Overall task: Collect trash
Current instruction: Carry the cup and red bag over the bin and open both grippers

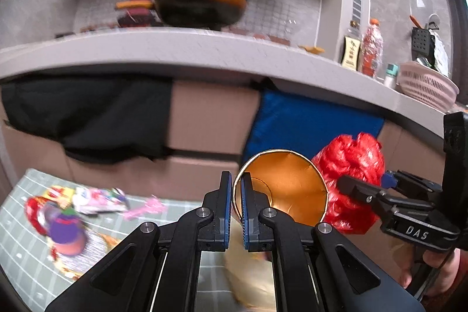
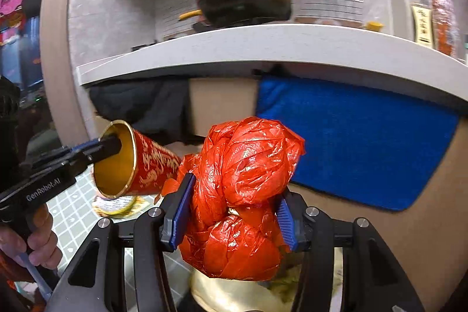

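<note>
- The red bag (image 2: 237, 195), knotted and crumpled, is sitting between the right gripper's (image 2: 231, 212) pads, which are clamping both its sides.
- The cup (image 1: 282, 189), red outside and gold inside, is hanging from the left gripper (image 1: 237, 195), whose fingers are pinching its rim, one inside, one outside.
- Wrappers (image 1: 96, 199) are lying on the mat (image 1: 20, 224) left of the left gripper.

My two black hand-held grippers, blue-padded.
My left hand-held gripper (image 1: 236, 196) and right hand-held gripper (image 2: 231, 206) show silver screws; white lettering reads "DAS" and "GenRobot.AI"; my fingers (image 2: 41, 241) are bare skin.
</note>
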Tool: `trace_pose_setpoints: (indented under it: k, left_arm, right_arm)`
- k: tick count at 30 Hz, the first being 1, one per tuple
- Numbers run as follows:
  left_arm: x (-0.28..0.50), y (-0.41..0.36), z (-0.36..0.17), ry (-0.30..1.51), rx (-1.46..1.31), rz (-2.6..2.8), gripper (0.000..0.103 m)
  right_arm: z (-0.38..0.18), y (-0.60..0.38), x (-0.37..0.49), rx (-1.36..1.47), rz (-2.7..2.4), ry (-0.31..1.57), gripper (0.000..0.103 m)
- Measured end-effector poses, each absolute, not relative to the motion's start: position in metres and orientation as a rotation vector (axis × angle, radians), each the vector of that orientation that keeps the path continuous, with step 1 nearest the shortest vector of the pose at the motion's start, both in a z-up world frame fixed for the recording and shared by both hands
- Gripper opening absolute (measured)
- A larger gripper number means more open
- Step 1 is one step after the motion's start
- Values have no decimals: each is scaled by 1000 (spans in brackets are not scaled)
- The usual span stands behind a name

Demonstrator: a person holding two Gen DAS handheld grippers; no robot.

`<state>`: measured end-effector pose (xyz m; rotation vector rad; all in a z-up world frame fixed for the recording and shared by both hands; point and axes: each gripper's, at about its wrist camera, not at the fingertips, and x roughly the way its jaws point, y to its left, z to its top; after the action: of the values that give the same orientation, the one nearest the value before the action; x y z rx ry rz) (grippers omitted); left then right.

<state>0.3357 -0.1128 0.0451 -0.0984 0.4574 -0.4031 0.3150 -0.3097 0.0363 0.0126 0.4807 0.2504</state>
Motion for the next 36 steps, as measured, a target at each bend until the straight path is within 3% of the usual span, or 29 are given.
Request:
trace_pose_setpoints:
  k: [22,26,32,36]
  left_arm:
    - [393,-179,-43,718,-123,-546,6]
    - [403,-178,-54,763,-136,-576,11]
    - [406,-160,-56,750,-186,-569,31]
    - [402,-135,-47,718,-213,-472,31]
  right_arm:
    - [-32,-371,355,114,150,610,49]
    - [-45,-373,362,127,146,630,50]
    - [-62,-375,369,174,157,653,60]
    - [-69,-371,371,186,160,672,61]
